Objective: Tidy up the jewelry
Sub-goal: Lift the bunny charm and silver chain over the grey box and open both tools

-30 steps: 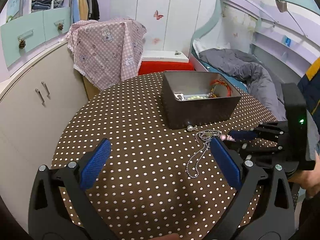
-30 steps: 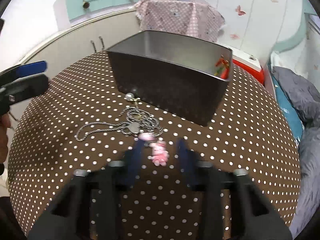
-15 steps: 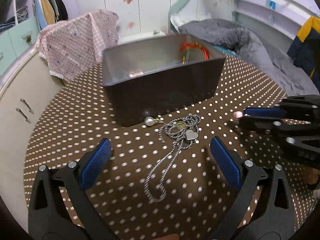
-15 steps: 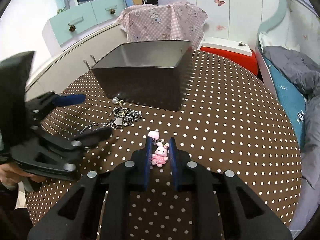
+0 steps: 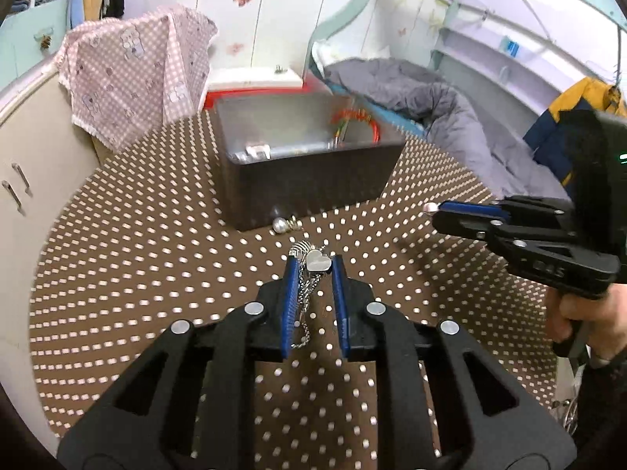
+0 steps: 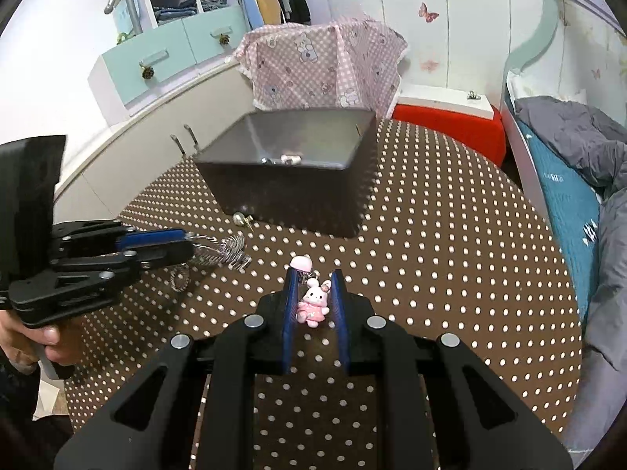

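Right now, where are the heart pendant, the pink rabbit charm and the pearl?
heart pendant (image 5: 318, 261), left wrist view, centre of the heart.
pink rabbit charm (image 6: 312, 302), right wrist view, its body.
pearl (image 5: 280, 225), left wrist view, its centre.

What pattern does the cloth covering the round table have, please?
Brown tablecloth with small white polka dots, clearest in the right wrist view.

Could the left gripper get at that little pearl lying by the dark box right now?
Probably not yet. The pearl lies in the open just ahead of the left gripper, but its jaws are closing around the silver chain necklace, so they are occupied.
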